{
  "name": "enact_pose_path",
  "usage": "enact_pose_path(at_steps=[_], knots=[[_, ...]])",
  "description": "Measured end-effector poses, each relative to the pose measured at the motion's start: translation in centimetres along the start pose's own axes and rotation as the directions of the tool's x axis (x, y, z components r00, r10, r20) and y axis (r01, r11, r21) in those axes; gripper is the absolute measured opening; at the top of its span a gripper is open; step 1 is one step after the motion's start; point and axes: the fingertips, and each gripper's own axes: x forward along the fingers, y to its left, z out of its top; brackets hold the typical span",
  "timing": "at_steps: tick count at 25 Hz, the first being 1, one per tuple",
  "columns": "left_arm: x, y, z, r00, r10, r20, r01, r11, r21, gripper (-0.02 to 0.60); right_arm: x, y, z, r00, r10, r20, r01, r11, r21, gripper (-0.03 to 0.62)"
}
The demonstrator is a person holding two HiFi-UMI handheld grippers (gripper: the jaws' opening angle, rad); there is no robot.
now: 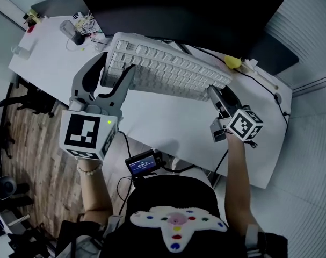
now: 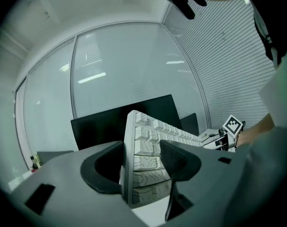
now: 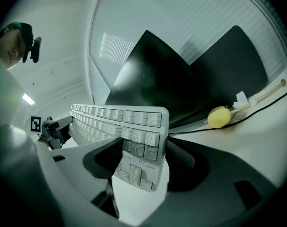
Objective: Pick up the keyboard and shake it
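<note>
— White worktop (image 1: 168,125) under a dark monitor (image 1: 179,9); where's the keyboard (image 1: 163,69)?
— Held up over the worktop, it seems, tilted with its keys toward the person. Its long axis runs left to right between the grippers.
— Who has it?
— The left gripper (image 1: 111,69) is clamped on its left end and the right gripper (image 1: 215,94) on its right end, so neither is nearer. I'd judge a shake should go across that axis.
— Counts?
— One keyboard, two grippers, one monitor, one small yellow lump (image 1: 233,62) near the right end.
</note>
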Motion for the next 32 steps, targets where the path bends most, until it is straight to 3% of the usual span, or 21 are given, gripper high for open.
enact_pose_path(at_steps=[4, 9, 20, 26, 32], knots=[[1.3, -0.1, -4.0, 0.998, -0.057, -0.041, 0.052, 0.993, -0.11, 0.261, -1.2, -1.2, -1.8, 0.994, -0.09, -0.055, 0.09, 0.996, -0.013, 0.29], [2.4, -0.6, -8.9, 0.988, -0.13, -0.087, 0.107, 0.967, -0.231, 0.261, -2.5, -2.4, -4.5, 0.975, -0.192, -0.114, 0.191, 0.981, -0.024, 0.29], [5.7, -0.5, -17.4, 0.943, -0.284, -0.172, 0.168, 0.855, -0.491, 0.261, -3.1, -3.4, -6.7, 0.907, -0.36, -0.217, 0.358, 0.932, -0.048, 0.29], [6.8, -1.7, -21.7, 0.911, -0.357, -0.209, 0.185, 0.804, -0.566, 0.259, -3.6, -4.6, -8.8, 0.863, -0.424, -0.273, 0.424, 0.903, -0.063, 0.289], [7.5, -3.2, -24.8, 0.88, -0.403, -0.253, 0.185, 0.779, -0.599, 0.259, -4.2, -6.0, -11.4, 0.831, -0.456, -0.317, 0.469, 0.882, -0.04, 0.29]])
